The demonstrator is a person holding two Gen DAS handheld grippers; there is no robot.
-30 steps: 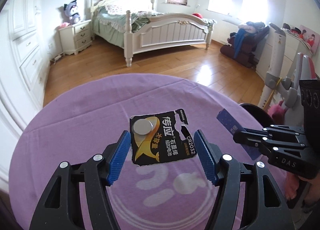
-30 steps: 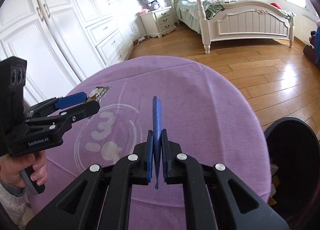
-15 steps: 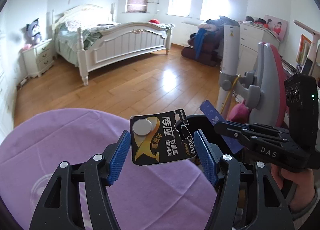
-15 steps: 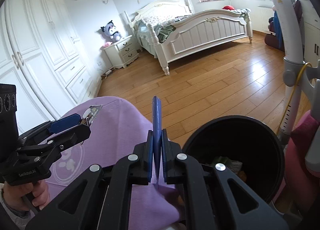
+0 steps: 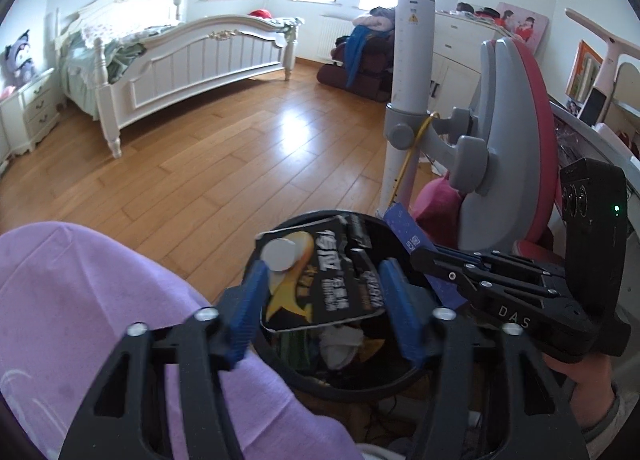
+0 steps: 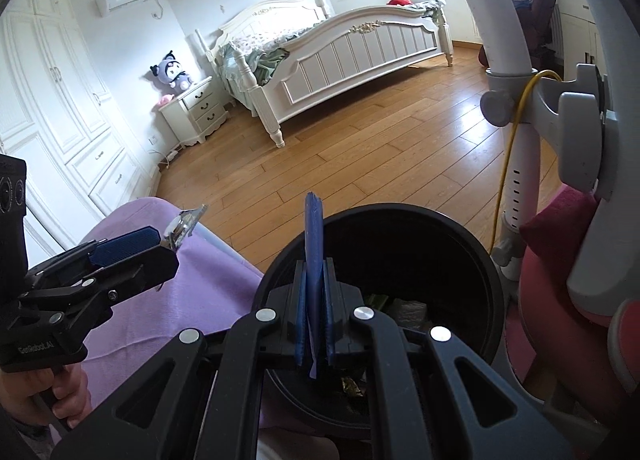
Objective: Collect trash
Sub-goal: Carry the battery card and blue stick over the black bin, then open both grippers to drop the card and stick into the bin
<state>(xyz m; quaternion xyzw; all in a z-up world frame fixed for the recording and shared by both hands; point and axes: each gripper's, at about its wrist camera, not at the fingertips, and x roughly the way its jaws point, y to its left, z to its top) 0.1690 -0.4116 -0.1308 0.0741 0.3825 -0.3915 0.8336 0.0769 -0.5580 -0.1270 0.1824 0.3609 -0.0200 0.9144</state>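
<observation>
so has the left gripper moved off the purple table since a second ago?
Yes. The left gripper with the battery card has swung off the purple tablecloth, now at lower left, to above the black bin; its jaws are closing.

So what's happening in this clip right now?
A person holds a gripper in each hand over a round black trash bin. The left gripper, jaws closing, carries a torn black-and-yellow button-battery card. The right gripper is shut on a flat blue paper packet. Neither is dropped yet.
</observation>
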